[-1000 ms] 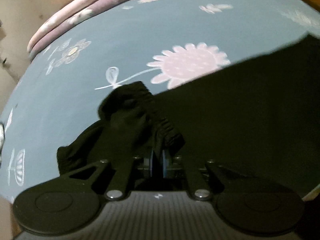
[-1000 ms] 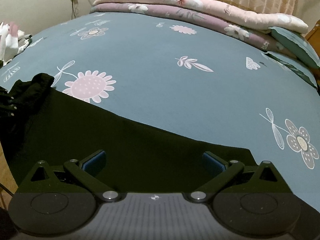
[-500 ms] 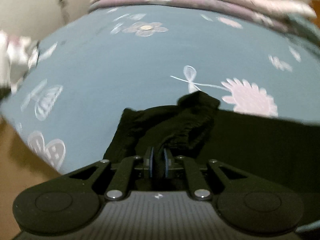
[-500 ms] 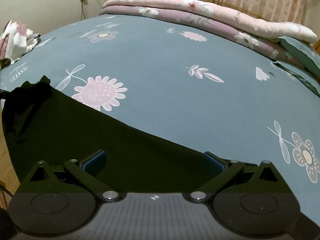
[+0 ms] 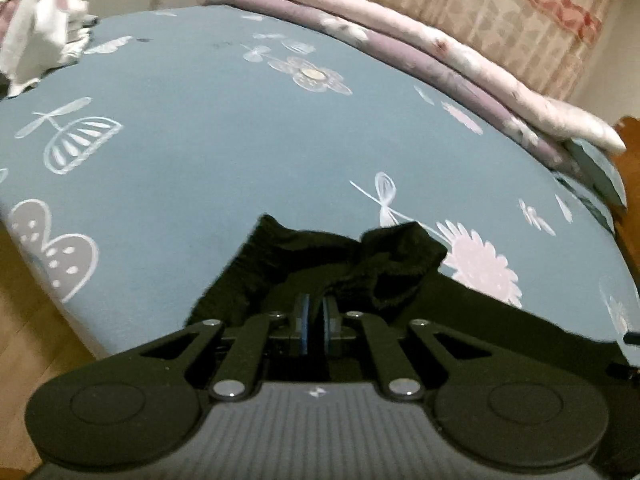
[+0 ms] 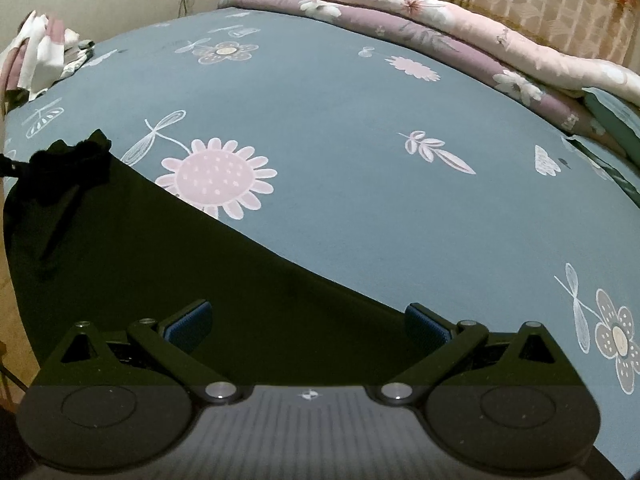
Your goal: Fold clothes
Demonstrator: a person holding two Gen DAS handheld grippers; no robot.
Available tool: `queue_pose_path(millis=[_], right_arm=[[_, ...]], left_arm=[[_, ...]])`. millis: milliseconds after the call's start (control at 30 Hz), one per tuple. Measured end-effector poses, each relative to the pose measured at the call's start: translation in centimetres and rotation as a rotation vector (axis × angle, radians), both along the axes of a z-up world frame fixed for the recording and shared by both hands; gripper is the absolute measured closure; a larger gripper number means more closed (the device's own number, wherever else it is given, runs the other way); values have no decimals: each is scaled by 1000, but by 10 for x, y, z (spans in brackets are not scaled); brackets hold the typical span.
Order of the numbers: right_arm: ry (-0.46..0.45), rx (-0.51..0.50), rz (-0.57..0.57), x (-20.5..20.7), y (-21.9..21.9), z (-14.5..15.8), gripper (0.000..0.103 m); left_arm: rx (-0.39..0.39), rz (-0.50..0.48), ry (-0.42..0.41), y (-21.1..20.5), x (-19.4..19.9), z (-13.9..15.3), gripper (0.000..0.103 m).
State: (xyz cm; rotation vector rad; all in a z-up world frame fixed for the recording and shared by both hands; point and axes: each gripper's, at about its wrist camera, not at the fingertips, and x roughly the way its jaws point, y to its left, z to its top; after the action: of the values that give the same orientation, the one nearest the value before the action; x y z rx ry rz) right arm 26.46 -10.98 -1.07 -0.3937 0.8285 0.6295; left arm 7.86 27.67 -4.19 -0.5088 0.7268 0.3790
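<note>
A black garment (image 5: 352, 264) lies along the near edge of a blue flowered bed sheet (image 5: 240, 140). Its gathered elastic end is bunched up just in front of my left gripper (image 5: 315, 312). The blue pads are closing tight on a pinch of that black cloth. In the right wrist view the same garment (image 6: 200, 264) spreads flat as a long dark strip, with the bunched end at the far left. My right gripper (image 6: 308, 320) hovers open over the flat part; its fingers (image 6: 188, 322) stand wide apart with only cloth beneath.
Folded pink and purple quilts (image 6: 440, 20) lie along the far side of the bed, with a curtain behind. A heap of white and pink clothes (image 5: 36, 28) sits at the far left corner. Wooden floor (image 5: 24, 320) shows past the bed's left edge.
The left gripper has rolled and swung sideways with the bunched black end in its pads, so the bed now looks level. The right gripper has drifted a little and stays open.
</note>
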Motion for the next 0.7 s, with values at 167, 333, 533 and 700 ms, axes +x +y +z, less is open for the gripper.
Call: queue_pose_path(millis=[167, 333, 533, 700], right_arm=[[3, -4, 28, 2, 8, -1, 0], [10, -11, 49, 4, 13, -3, 0], [16, -22, 62, 5, 16, -5, 0], [14, -23, 64, 5, 17, -5, 0]], left_arm=[[3, 60, 48, 6, -20, 0, 98], [-24, 92, 104, 7, -31, -15, 98], [-50, 98, 118, 12, -34, -21, 96], [2, 74, 75, 8, -38, -3, 47]])
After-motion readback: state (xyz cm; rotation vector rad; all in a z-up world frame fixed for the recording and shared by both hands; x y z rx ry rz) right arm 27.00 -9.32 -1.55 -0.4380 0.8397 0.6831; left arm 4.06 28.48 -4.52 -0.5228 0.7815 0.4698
